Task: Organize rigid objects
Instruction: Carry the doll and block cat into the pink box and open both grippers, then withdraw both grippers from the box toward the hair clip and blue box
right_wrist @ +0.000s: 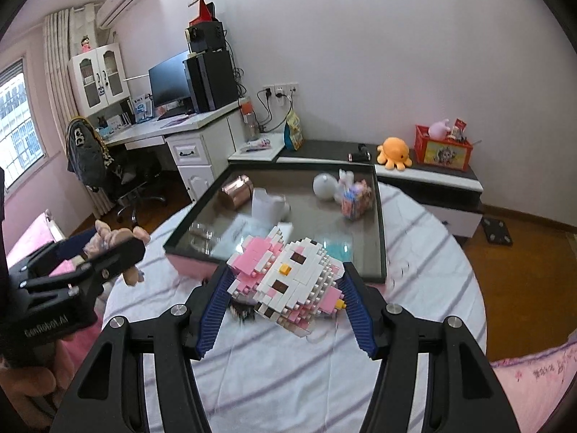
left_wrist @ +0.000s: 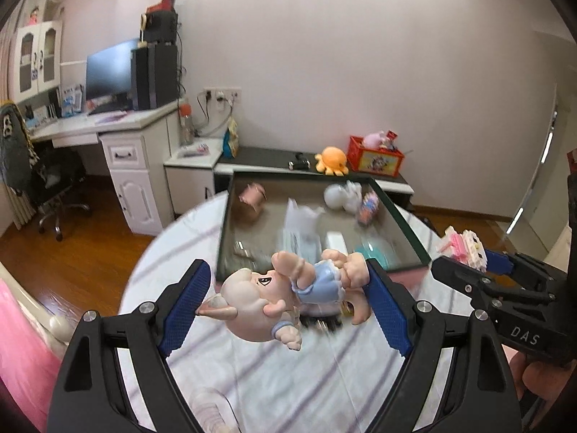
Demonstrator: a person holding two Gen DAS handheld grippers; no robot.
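My left gripper [left_wrist: 288,296] is shut on a pink pig figurine [left_wrist: 285,292] in a blue dress, held lying sideways above the round table. My right gripper [right_wrist: 285,288] is shut on a white and pink brick-built cat figure [right_wrist: 288,281], also held above the table. Each gripper shows in the other view: the right one [left_wrist: 468,256] at the right edge with the brick figure [left_wrist: 463,245], the left one [right_wrist: 108,249] at the left edge with the pig [right_wrist: 119,241]. A dark-rimmed glass tray [right_wrist: 380,216] lies just beyond both, holding several small items.
The round table [right_wrist: 324,379] has a white cloth with purple stripes. In the tray are a copper cup [right_wrist: 236,187], a white round toy [right_wrist: 324,186] and a colourful boxed toy [right_wrist: 355,196]. Behind stand a low cabinet with an orange octopus [right_wrist: 395,153] and a red crate [right_wrist: 443,149].
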